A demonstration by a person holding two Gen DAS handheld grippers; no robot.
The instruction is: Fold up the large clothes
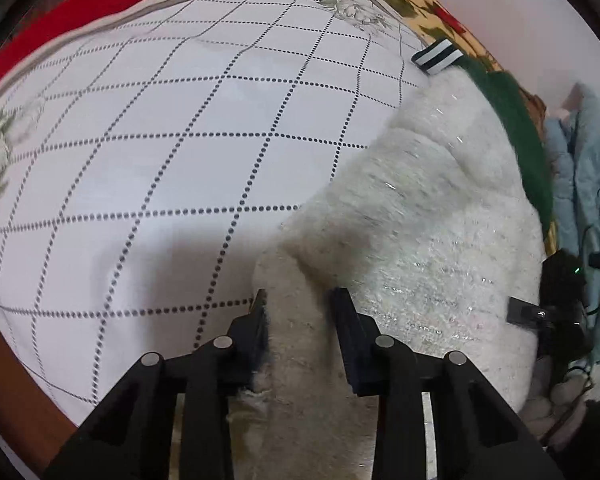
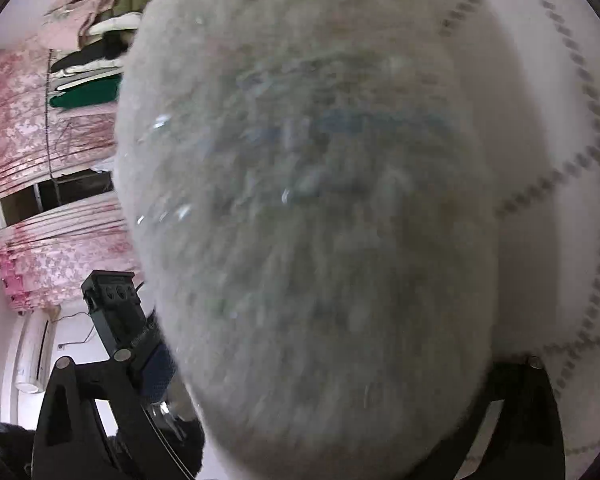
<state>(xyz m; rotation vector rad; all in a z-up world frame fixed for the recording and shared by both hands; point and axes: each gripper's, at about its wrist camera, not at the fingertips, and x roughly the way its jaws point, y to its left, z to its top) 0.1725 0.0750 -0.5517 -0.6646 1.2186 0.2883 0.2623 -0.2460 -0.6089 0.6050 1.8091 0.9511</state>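
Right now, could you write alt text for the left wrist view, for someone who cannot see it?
Two black fingers pinch a fold of a fluffy white garment lying on a white bedsheet with a dotted diamond grid. A red flowered blanket edges the bed behind.

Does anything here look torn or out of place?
Yes: the fluffy white garment has a ragged, frayed-looking edge beside the left gripper, near its left finger. Whether it is a real tear, I cannot tell.
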